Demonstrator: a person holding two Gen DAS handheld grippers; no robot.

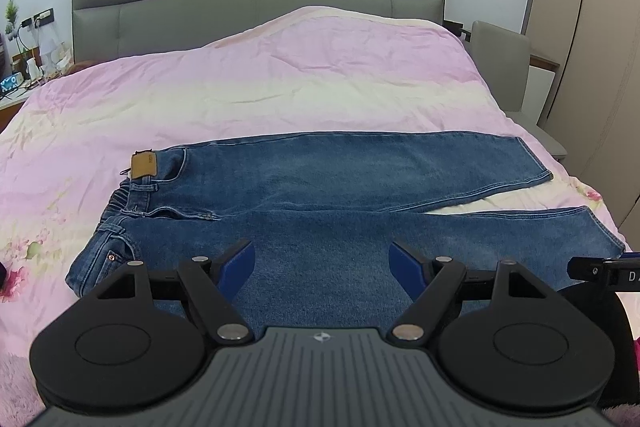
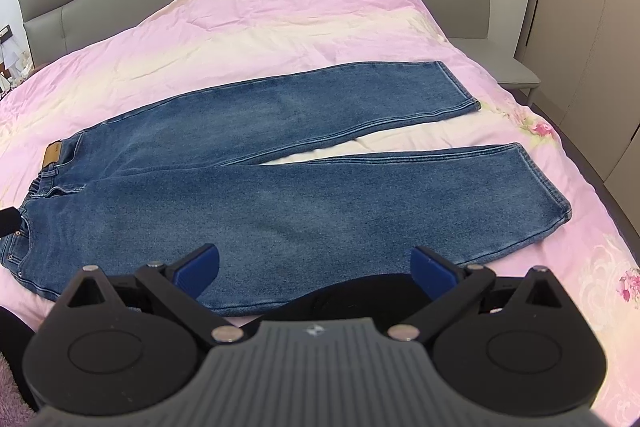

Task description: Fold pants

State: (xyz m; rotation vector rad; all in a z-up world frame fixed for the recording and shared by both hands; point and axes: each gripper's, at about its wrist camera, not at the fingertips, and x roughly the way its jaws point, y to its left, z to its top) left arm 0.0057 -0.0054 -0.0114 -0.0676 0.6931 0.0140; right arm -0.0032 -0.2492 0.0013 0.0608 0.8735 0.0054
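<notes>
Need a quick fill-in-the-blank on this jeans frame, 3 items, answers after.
1. The blue jeans lie spread flat on a ____ bedspread.
2. Both the left hand-held gripper and the right hand-held gripper have their jaws ____.
3. The tan patch sits at the jeans' ____.

Answers: pink; open; waistband
</notes>
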